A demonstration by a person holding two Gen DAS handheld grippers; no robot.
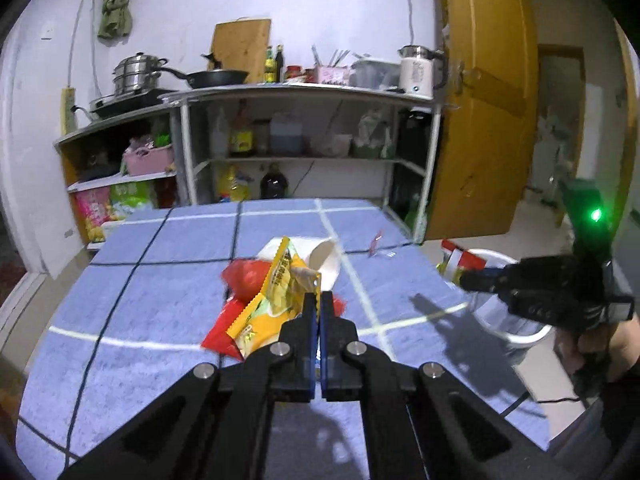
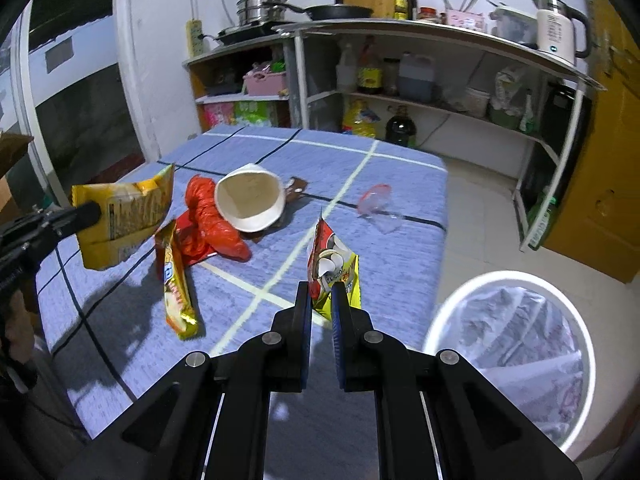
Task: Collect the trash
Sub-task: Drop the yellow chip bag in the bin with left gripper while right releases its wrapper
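Landmark: paper cup (image 2: 250, 200), lying on its side on the blue checked surface (image 2: 384, 240), mouth toward the right-wrist camera.

1. Right claw (image 2: 321, 292): clamped on a red-and-yellow packet (image 2: 334, 264), held upright off the surface, nearer than the cup and to its right. In the left-wrist view this claw (image 1: 470, 280) shows at the right edge with the same packet (image 1: 460, 262), above the bin.
2. Bin (image 2: 516, 360): white-rimmed, lined with a clear bag, on the floor just beside the surface's near right corner, well right of the cup.
3. Left claw (image 1: 319, 304): fingers pressed together on a yellow packet (image 1: 280, 288), lifted clear of the surface, nearer than the cup and to its left. The right-wrist view shows that packet (image 2: 124, 220) hanging in the air from the claw (image 2: 90, 212).
4. Yellow wrapper (image 2: 176, 284): lying flat, nearer than the cup, left of it.
5. Red bag (image 2: 212, 224): crumpled, touching the cup's left side.
6. Brown wrapper (image 2: 294, 190): just behind the cup, partly hidden by it.
7. Clear plastic scrap (image 2: 378, 204) with a red edge: right of the cup, apart from it.
8. Shelf (image 2: 440, 40): beyond the cup, against the wall, carrying a pan (image 2: 340, 10), a steamer pot (image 2: 260, 6) and a kettle (image 2: 556, 28).
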